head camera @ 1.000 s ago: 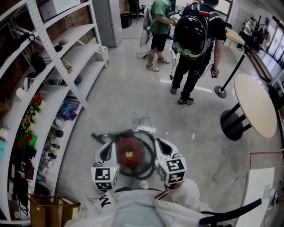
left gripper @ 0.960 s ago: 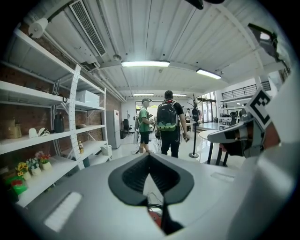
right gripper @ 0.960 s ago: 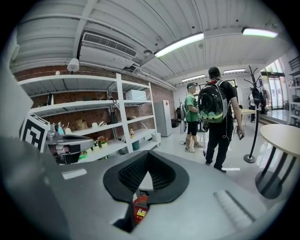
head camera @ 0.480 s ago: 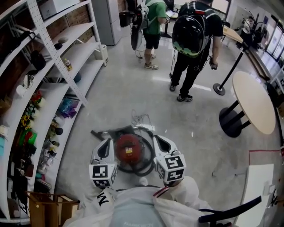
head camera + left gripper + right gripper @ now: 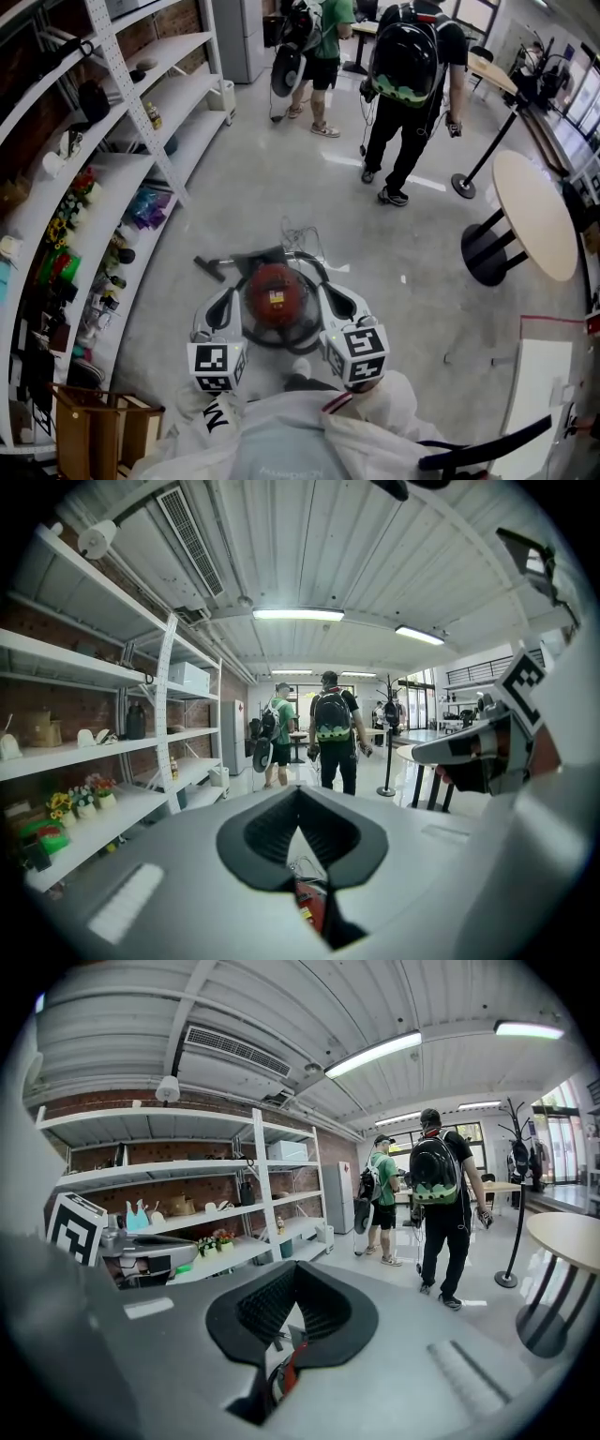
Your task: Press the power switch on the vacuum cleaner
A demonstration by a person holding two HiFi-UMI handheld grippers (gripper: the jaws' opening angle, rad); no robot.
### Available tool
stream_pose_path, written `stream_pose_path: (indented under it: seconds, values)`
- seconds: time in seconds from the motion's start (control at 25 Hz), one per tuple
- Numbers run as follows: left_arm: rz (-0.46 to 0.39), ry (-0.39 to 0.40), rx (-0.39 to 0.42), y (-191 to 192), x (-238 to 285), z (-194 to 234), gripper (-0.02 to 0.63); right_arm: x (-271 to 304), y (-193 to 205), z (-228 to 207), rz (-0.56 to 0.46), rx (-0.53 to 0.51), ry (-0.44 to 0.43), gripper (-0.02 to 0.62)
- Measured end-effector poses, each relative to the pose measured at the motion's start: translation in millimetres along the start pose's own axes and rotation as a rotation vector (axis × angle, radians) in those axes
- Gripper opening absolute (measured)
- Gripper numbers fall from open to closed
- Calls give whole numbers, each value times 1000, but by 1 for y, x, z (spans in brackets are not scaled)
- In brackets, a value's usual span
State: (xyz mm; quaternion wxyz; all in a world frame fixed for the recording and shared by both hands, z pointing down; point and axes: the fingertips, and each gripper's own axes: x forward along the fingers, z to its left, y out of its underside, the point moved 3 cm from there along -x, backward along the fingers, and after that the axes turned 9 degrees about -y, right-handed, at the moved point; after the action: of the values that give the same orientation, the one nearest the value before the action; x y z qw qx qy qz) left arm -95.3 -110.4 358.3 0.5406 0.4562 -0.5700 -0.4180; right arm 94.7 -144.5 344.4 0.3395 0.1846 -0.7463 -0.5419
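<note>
Both my jaw pairs closed to a slit, holding nothing, left gripper [image 5: 223, 305] and right gripper [image 5: 336, 300] flanking the red vacuum cleaner [image 5: 277, 292] on the near floor: rigid, probably hefty canister, so poke the switch with a closed tip, no grab.

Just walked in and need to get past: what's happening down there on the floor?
A person holds a gripper in each hand beside a red vacuum cleaner on the floor: left tongs at its left side, right tongs at its right. Both tongs are shut and empty; neither appears to touch its top. Two other people stand farther off.
</note>
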Motion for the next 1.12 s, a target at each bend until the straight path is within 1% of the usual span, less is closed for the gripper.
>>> stream_pose_path:
  seconds: [0.2,0.4,0.52,0.72,0.88,1.12]
  values:
    - [4,-14,-6,10,-27,16,0,-9,9,28,3,-6,-2,0]
    - [-10,-8,9,16,-57,23,0,-25,18,49,-6,-6,24,0]
    - [-13,-14,19,24,-80,28,0,-37,31,69,0,-3,25,0]
    - [13,-23,2,49,-121,40,0,-54,55,108,19,5,14,0]
    - [20,-17,-5,62,-148,41,0,-66,67,130,24,-3,15,0]
    - [-3,12,2,60,-169,41,0,-83,67,149,1,-11,40,0]
